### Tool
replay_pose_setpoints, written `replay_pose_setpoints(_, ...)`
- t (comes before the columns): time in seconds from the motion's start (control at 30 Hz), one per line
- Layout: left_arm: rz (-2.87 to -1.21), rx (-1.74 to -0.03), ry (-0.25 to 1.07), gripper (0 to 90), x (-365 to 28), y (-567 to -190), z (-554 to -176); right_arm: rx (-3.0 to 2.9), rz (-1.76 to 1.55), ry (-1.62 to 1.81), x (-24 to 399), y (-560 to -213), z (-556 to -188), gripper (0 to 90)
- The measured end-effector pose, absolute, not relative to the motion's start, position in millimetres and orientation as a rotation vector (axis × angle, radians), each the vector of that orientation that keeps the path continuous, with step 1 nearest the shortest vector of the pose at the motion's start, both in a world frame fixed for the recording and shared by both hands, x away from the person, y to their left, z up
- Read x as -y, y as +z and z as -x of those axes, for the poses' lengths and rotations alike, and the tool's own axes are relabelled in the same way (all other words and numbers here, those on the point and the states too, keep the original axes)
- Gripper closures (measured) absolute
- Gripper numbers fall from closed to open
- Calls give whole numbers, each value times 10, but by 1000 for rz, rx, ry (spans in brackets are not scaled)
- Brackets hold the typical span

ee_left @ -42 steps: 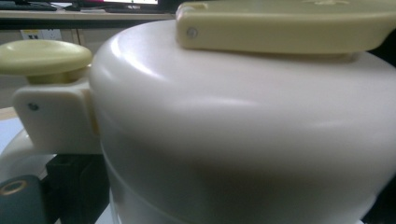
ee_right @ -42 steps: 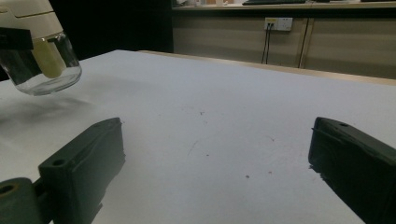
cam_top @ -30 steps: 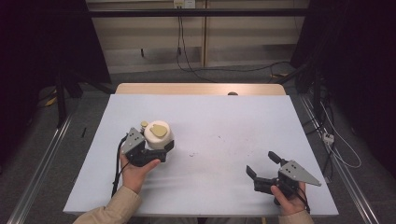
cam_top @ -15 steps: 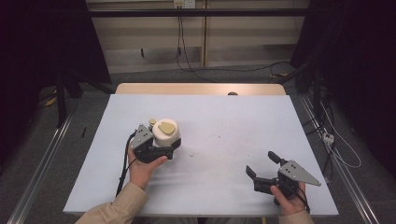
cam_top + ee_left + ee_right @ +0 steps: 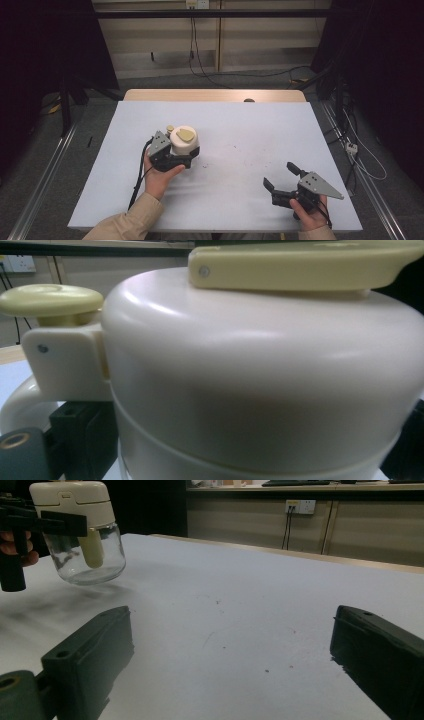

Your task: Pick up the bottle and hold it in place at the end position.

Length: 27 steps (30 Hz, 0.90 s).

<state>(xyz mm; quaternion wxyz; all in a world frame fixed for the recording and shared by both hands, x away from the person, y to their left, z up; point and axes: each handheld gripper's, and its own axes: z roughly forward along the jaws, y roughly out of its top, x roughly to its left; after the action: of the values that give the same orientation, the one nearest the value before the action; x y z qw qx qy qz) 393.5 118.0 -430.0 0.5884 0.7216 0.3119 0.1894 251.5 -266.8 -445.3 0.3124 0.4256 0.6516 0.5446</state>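
A glass jar [image 5: 184,141] with a cream lid and a yellowish flip tab hangs tilted just above the white table [image 5: 250,130], left of centre. My left gripper [image 5: 186,152] is shut on it, black jaws clamped round the neck under the lid. In the left gripper view the lid [image 5: 260,380] and its round yellowish knob [image 5: 50,300] loom very close. In the right gripper view the jar [image 5: 82,535] shows at the upper left, its glass body clear of the tabletop. My right gripper [image 5: 278,174] rests open near the front right edge, with only bare table between its jaws [image 5: 230,670].
A small dark object [image 5: 248,100] lies on the table's wooden far edge. Cables run over the floor behind and to the right of the table. A metal rail [image 5: 45,175] runs along the floor on the left.
My left gripper has carried the jar to the right, toward the table's middle. The right gripper has stayed where it was, still open.
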Motion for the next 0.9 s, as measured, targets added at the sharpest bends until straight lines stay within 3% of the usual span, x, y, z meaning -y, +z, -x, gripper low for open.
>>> replay_pose_setpoints(0.9,-1688,-693,418,57,-926,-4294,-4045,-1721,-1122,1437,2672,-4455,-2516,30)
